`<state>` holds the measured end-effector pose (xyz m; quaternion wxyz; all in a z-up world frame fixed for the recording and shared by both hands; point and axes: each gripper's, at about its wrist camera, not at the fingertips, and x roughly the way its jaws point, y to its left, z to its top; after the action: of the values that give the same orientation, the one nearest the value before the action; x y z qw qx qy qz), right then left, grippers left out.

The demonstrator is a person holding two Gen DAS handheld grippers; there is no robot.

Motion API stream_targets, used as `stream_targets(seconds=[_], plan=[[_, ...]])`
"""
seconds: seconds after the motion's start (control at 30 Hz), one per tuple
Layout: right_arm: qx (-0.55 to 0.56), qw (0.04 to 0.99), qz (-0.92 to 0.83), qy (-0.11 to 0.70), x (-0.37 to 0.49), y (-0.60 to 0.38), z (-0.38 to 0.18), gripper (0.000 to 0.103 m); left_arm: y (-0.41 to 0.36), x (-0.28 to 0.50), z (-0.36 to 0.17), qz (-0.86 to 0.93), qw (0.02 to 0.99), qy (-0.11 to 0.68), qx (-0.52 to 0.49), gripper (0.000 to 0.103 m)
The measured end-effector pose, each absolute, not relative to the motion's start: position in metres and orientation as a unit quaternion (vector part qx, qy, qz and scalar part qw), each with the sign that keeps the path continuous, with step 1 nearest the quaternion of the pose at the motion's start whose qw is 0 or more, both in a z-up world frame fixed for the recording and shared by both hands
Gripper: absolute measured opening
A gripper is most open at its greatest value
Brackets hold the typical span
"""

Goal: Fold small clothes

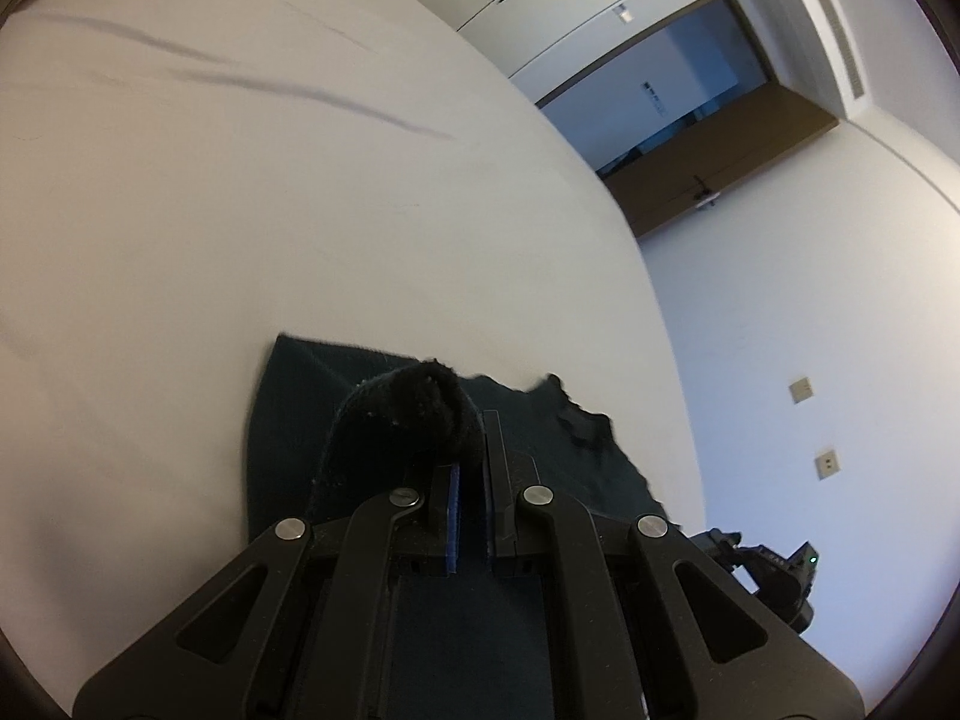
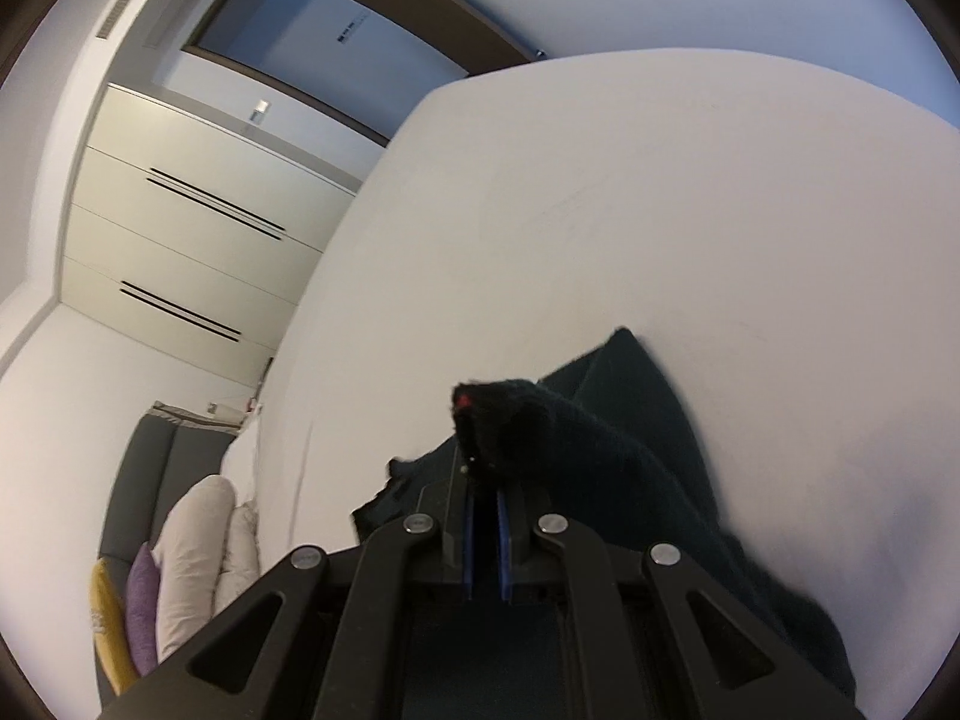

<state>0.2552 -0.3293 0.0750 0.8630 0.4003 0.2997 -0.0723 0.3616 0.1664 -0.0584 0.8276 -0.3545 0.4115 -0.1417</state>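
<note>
— Plenty of room ahead of both hands, I'd say. The wide white bed sheet is bare all the way out, only a few shallow creases in it.

— And close in?

— The dark teal knitted garment lies spread under and just in front of the left gripper, and a bunched fold of it sits up at the fingertips. Same at the right gripper: a thick roll of the cloth crosses its tips.

— Anything at the edges?

— From the right wrist view, white pillows with a purple cushion and a yellow cushion are stacked off to the left, well apart from the garment. Past the bed edge stand the pale wardrobe and the brown wooden door.
</note>
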Motion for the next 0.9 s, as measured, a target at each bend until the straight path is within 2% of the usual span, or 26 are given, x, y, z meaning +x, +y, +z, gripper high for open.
stream_targets(seconds=[0.3, 0.4, 0.43, 0.47, 0.5, 0.53, 0.57, 0.7, 0.9], plan=[[0.4, 0.85, -0.101, 0.328, 0.295, -0.351, 0.044, 0.008, 0.151, 0.436, -0.115, -0.125, 0.803, 0.469, -0.344, 0.007], [0.411, 0.838, -0.1, 0.345, 0.3, -0.36, 0.03, 0.021, 0.149, 0.452, -0.127, -0.13, 0.791, 0.488, -0.346, 0.011], [0.414, 0.838, -0.093, 0.344, 0.3, -0.361, 0.029, 0.029, 0.151, 0.451, -0.126, -0.138, 0.79, 0.486, -0.349, 0.014], [0.415, 0.841, -0.079, 0.338, 0.299, -0.362, 0.032, 0.045, 0.154, 0.452, -0.124, -0.147, 0.789, 0.481, -0.353, 0.025], [0.416, 0.844, -0.067, 0.332, 0.299, -0.362, 0.036, 0.055, 0.158, 0.451, -0.122, -0.151, 0.788, 0.478, -0.358, 0.045], [0.416, 0.848, -0.056, 0.323, 0.298, -0.361, 0.042, 0.076, 0.162, 0.453, -0.12, -0.156, 0.787, 0.472, -0.366, 0.058], [0.416, 0.851, -0.058, 0.316, 0.296, -0.36, 0.047, 0.089, 0.166, 0.454, -0.115, -0.158, 0.789, 0.463, -0.373, 0.071], [0.436, 0.851, -0.062, 0.287, 0.276, -0.367, 0.062, 0.091, 0.175, 0.437, -0.087, -0.145, 0.802, 0.449, -0.366, 0.072], [0.438, 0.858, -0.044, 0.264, 0.238, -0.364, 0.081, 0.086, 0.193, 0.39, -0.052, -0.157, 0.84, 0.39, -0.343, 0.072]])
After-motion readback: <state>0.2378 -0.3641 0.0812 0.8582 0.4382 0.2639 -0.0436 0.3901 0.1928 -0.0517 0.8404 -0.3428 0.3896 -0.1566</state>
